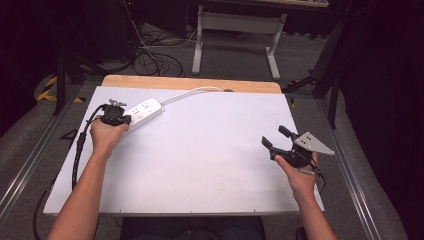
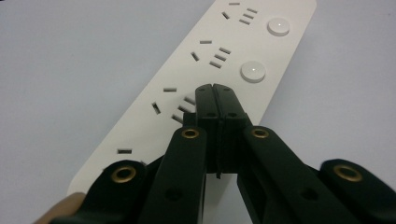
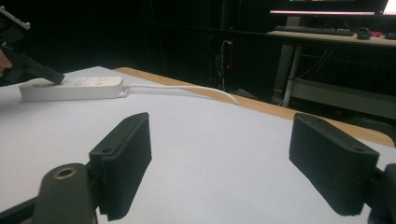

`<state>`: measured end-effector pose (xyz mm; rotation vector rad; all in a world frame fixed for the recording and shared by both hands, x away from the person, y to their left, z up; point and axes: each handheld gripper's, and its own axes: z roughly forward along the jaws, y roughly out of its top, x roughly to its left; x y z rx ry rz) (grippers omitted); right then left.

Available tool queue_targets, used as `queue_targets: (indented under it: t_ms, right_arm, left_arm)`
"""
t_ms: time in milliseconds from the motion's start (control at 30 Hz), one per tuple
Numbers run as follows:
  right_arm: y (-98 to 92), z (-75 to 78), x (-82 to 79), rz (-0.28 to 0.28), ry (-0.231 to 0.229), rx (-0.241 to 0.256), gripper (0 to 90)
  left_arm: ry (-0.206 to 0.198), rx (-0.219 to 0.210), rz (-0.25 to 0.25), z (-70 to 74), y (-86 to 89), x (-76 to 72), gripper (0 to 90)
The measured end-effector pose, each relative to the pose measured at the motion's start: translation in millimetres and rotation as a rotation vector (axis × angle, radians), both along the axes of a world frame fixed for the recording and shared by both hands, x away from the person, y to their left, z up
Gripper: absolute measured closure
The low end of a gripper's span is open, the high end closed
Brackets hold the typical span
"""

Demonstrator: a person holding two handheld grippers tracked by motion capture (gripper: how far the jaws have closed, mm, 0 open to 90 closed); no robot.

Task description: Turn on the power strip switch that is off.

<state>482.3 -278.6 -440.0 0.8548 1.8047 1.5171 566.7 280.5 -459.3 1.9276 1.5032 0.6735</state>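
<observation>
A white power strip (image 1: 145,111) lies at the back left of the white table top (image 1: 200,160), and its white cord (image 1: 192,92) runs off toward the back edge. My left gripper (image 1: 126,119) is shut, its tips resting on the near end of the strip. In the left gripper view the closed tips (image 2: 216,91) sit on the power strip (image 2: 187,70) beside a socket, below two round buttons (image 2: 252,71). My right gripper (image 1: 275,137) hovers open over the right side of the table, nothing between its jaws. The right gripper view shows the power strip (image 3: 74,87) far off beyond the open right gripper (image 3: 224,158).
A wooden strip (image 1: 190,82) borders the table's back edge. Behind it stand a white desk frame (image 1: 235,30) and loose cables (image 1: 150,55) on the floor. A desk with a keyboard (image 3: 336,35) lies beyond the table in the right gripper view.
</observation>
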Motion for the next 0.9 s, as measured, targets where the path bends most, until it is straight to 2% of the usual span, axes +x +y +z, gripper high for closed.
queue_targets:
  t_ms: [267, 433, 500, 633, 900]
  right_arm:
    - [-0.2, 1.5, -4.3, -0.009, -0.001, 0.002, 21.7]
    - [1.0, 1.0, -3.6, -0.006, -0.001, -0.007, 21.8]
    - [1.1, 1.1, -3.1, -0.006, -0.002, -0.006, 21.8]
    - [1.2, 1.2, -1.5, -0.002, -0.003, -0.002, 21.8]
    - [3.0, 1.5, 0.2, 0.003, 0.001, -0.004, 21.8]
  left_arm:
    - [-0.039, -0.006, 0.007, -1.3, 3.0, -3.2, 88.2]
    - [-0.035, -0.059, 0.019, -2.2, 13.5, -7.8, 87.8]
    - [-0.051, -0.085, 0.022, -1.3, 17.0, -9.6, 87.8]
    - [-0.102, -0.112, 0.022, 4.7, 19.5, -14.9, 87.8]
    - [-0.251, -0.191, 0.008, 23.3, 17.8, -37.9, 86.7]
